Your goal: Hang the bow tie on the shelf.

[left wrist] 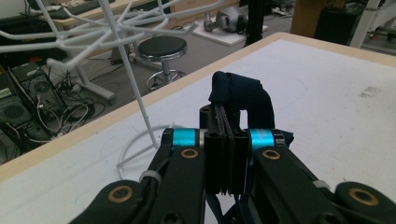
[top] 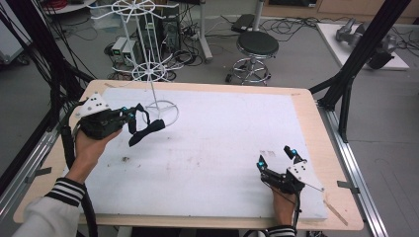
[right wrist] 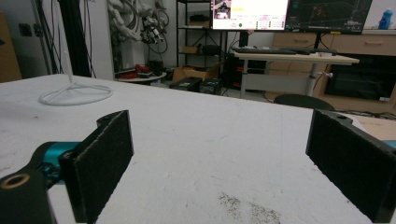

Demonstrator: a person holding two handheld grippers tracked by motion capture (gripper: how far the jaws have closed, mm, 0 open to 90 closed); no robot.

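Note:
A dark blue cloth [top: 146, 130] hangs from my left gripper [top: 132, 118] above the left side of the white table mat [top: 222, 133]. In the left gripper view the jaws of that gripper [left wrist: 224, 140] are pressed together on the cloth [left wrist: 240, 95], which folds over their tips. Just beyond it stands a white wire rack [top: 152, 74] on a ring base [top: 165, 112]; its thin pole [left wrist: 137, 88] rises close by on the left. My right gripper [top: 277, 158] rests low at the front right, open, with bare mat between its pads [right wrist: 105, 158].
The mat leaves a wooden table rim [top: 316, 123] bare around it. Black frame posts [top: 360, 49] stand at the right and left edges. On the floor behind the table are a black stool [top: 257, 47] and tangled cables. A dirty smudge [right wrist: 247, 210] marks the mat near my right gripper.

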